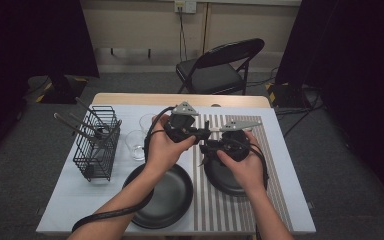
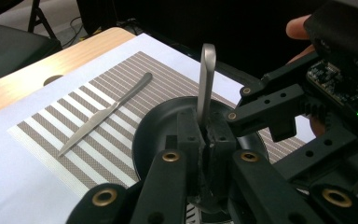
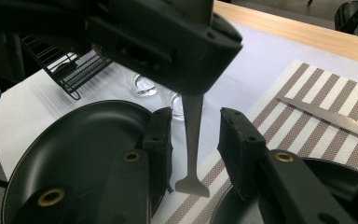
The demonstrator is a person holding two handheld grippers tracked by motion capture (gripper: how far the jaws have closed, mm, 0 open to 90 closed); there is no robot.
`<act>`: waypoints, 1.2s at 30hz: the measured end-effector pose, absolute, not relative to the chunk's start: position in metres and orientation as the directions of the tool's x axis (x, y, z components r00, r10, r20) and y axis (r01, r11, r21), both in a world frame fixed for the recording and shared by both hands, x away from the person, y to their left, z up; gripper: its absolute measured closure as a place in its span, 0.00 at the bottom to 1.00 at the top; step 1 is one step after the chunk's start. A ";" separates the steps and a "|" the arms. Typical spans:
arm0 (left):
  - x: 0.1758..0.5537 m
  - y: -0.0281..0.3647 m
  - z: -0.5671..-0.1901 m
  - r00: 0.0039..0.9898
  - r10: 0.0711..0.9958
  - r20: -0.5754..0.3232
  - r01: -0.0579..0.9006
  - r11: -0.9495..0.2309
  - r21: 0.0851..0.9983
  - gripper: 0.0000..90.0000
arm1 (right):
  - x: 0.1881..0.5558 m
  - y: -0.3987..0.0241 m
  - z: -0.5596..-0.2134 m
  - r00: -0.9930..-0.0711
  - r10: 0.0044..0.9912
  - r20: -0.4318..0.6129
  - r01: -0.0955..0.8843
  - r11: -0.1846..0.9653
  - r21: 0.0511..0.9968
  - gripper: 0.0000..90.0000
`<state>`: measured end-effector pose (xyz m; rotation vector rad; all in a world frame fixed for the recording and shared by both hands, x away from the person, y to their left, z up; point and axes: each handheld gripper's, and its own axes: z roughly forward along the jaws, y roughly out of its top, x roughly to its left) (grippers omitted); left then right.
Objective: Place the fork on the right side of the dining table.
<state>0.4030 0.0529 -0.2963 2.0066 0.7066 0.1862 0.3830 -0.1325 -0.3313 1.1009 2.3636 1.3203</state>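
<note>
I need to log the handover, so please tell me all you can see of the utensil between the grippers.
The utensil is slim, matt silver, seemingly metal. Its flat handle rises with a rounded end in the left gripper view; the other end widens into a small foot. The left gripper is shut on it, holding it upright above the striped mat. The right gripper straddles its lower part, fingers apart from it.

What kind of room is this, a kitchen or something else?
Probably a lab or studio mocked up for table setting, not a kitchen. A small table holds plates, a striped mat and a cutlery rack, yet dark curtains, floor cables and a folding chair surround it.
</note>
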 end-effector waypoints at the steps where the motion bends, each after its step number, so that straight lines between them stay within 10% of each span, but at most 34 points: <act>1: 0.403 0.053 -0.297 0.822 0.547 -0.155 0.403 -0.368 0.838 0.97 | 0.383 -0.132 -0.331 -0.694 0.701 0.163 0.505 0.313 0.804 0.73; 36: 0.402 0.054 -0.302 0.811 0.558 -0.175 0.415 -0.338 0.845 0.94 | 0.383 -0.131 -0.329 -0.699 0.697 0.159 0.504 0.322 0.802 0.92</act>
